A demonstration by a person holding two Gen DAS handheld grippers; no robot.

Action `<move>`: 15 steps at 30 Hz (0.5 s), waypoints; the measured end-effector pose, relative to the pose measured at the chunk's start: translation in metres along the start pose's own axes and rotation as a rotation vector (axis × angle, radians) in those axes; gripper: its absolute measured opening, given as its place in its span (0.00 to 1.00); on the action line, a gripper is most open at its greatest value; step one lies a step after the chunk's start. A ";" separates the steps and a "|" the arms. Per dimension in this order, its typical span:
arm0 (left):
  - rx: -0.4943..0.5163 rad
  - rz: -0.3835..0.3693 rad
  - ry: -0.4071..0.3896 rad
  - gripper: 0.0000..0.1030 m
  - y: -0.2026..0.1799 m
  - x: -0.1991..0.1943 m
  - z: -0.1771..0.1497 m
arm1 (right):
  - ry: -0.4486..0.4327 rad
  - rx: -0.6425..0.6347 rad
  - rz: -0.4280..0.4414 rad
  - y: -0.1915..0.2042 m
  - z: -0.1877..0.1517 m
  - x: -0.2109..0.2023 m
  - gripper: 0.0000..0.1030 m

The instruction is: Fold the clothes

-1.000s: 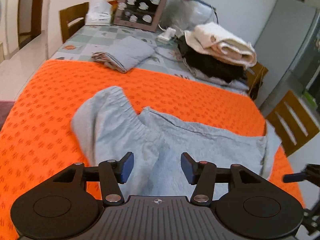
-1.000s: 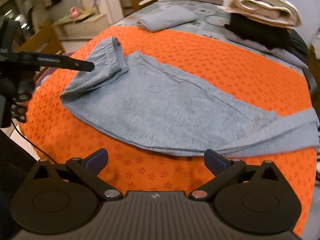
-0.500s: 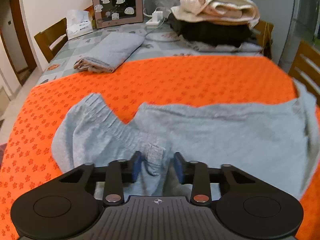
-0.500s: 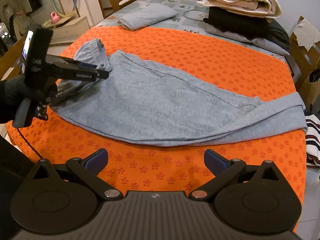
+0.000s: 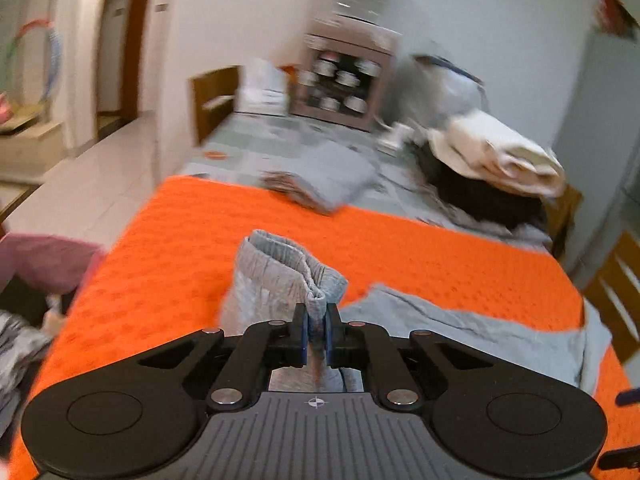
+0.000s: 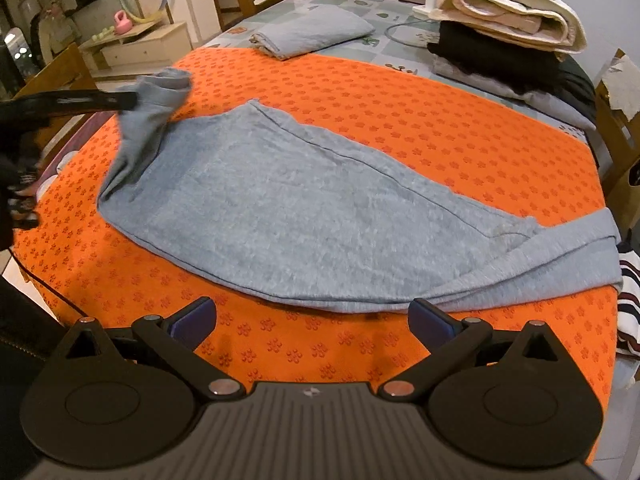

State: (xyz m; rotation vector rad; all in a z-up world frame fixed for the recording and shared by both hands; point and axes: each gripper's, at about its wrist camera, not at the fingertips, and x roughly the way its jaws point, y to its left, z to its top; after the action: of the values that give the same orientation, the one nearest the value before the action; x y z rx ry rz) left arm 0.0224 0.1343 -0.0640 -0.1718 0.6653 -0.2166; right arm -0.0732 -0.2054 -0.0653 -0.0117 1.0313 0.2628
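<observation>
Grey sweatpants [image 6: 304, 208] lie spread across the orange patterned cloth [image 6: 400, 112] that covers the near part of the table. The waistband end reaches the right edge of the cloth; the cuffed leg end is at the left. The left gripper [image 5: 316, 330] is closing its jaws, and the pads press on a bunched fold of the cuffed leg end, which stands raised off the cloth. In the right wrist view that gripper enters from the left, with the fabric draped down from its tip. The right gripper [image 6: 312, 316] hovers over the near edge of the cloth, jaws wide apart, nothing between them. Far on the table sit a folded grey garment [image 6: 312, 30] and a stack of folded textiles [image 6: 508, 12], well apart from the sweatpants.
</observation>
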 end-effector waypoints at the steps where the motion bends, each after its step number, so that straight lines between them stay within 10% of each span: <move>1: -0.039 0.012 0.009 0.10 0.011 -0.005 -0.002 | 0.000 -0.003 0.002 0.001 0.001 0.001 1.00; 8: -0.215 0.102 0.069 0.15 0.069 -0.027 -0.029 | 0.014 -0.045 0.017 0.005 0.012 0.011 1.00; 13: -0.320 0.068 0.030 0.59 0.099 -0.037 -0.041 | 0.026 -0.076 0.018 0.009 0.019 0.015 1.00; 15: -0.350 0.035 0.001 0.62 0.109 -0.036 -0.037 | 0.030 -0.084 0.019 0.010 0.021 0.016 1.00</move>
State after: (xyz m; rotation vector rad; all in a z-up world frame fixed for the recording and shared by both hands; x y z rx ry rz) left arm -0.0125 0.2449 -0.0963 -0.4949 0.7032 -0.0651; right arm -0.0496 -0.1899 -0.0670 -0.0819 1.0504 0.3244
